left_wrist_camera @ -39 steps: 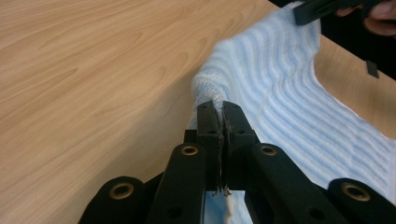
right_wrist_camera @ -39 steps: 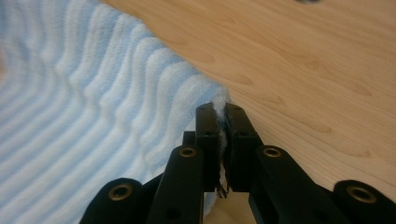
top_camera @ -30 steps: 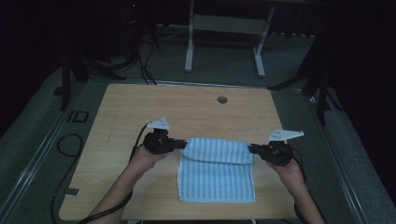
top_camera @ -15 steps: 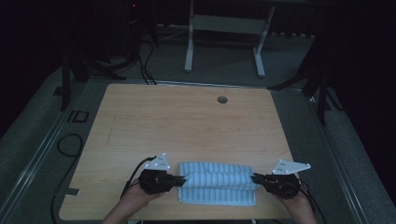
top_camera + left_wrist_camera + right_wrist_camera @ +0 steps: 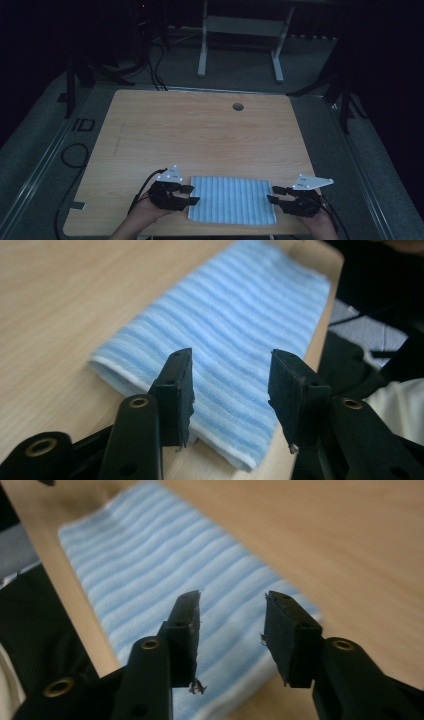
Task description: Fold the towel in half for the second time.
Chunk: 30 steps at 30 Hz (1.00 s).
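Dim lab/recording rm, bare wood desk [image 5: 200, 135] w/ cable hole [image 5: 238, 106], carpet, floor cables [image 5: 155, 70], white stand [image 5: 240, 30]

Wooden table in a dark room
The table [image 5: 200, 130] has a small round hole [image 5: 238, 106] near its far edge; a white metal frame [image 5: 240, 30] stands on the grey floor [image 5: 45, 145] beyond.

Both grippers [image 5: 189, 195] [image 5: 276, 195] just opened, releasing the folded towel [image 5: 232, 200].

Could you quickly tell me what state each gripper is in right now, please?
Left gripper: open, jaws just opened, holding nothing, over the towel.
Right gripper: open, jaws just opened, holding nothing, over the towel.
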### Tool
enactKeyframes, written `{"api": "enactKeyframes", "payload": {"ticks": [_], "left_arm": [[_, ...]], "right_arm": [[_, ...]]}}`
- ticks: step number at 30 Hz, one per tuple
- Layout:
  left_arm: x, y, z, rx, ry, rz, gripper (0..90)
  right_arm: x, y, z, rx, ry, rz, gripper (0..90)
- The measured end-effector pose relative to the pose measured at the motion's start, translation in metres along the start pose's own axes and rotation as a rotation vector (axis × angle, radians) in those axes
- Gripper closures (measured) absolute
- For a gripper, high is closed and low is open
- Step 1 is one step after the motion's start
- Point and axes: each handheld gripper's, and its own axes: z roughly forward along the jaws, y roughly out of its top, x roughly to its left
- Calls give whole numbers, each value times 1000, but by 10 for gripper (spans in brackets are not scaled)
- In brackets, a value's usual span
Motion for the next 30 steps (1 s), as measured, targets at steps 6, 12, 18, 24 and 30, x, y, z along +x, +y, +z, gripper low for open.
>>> {"api": "enactKeyframes", "payload": {"ticks": [6, 12, 18, 24, 30], "left_arm": [[1, -3, 35, 75, -6, 19, 498], [12, -7, 48, 107, 18, 4, 516], [29, -2, 46, 111, 55, -3, 531], [50, 3, 44, 90, 77, -50, 558], [72, 12, 41, 105, 150, -47, 558]], "right_arm": [[1, -7, 36, 84, 20, -26, 559], [-7, -10, 56, 129, -2, -38, 568], [-19, 4, 70, 134, -25, -49, 563], [-32, 18, 85, 130, -45, -54, 562], [-48, 43, 109, 139, -59, -52, 553]]}}
